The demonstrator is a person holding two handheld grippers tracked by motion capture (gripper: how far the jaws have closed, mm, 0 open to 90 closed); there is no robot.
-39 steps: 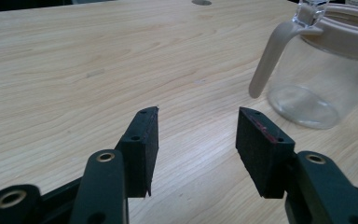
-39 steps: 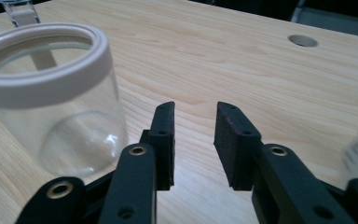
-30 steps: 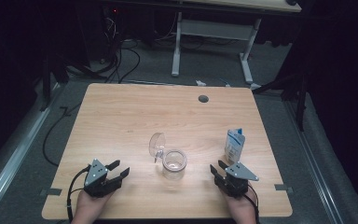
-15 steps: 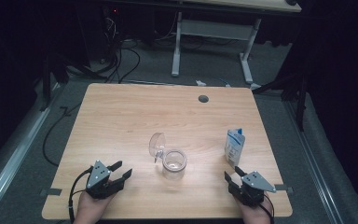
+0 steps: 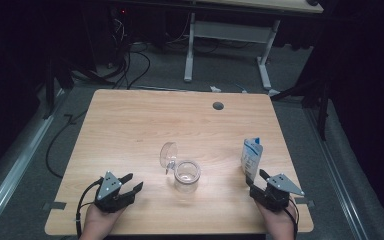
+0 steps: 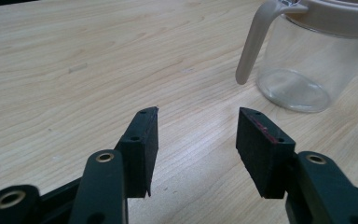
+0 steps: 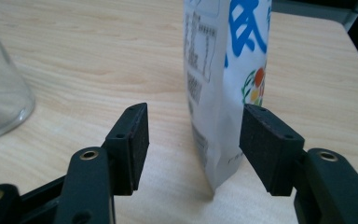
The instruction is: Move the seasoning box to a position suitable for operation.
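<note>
At the near right table edge, the right gripper (image 5: 256, 181), its jaws just widening, stands released behind the upright white-and-blue paper pouch (image 5: 252, 158). The pouch looks light, soft and tippy; pinch its flat faces low. The left gripper (image 5: 130, 183) rests released.

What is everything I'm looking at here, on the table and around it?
Glass jar: one, clear, table centre, its hinged lid open.
Pouch: one, white with blue print, upright, right of the jar.
Table: one, light wood, with a round hole near the far edge.
Second table's legs: white, on the floor beyond.
Cables: several, black, on the floor at far left.
Left gripper: black, near edge, jaws open, nothing between them.
Right gripper: black, just before the pouch, its jaws have just been opening, pads clear of it.
</note>
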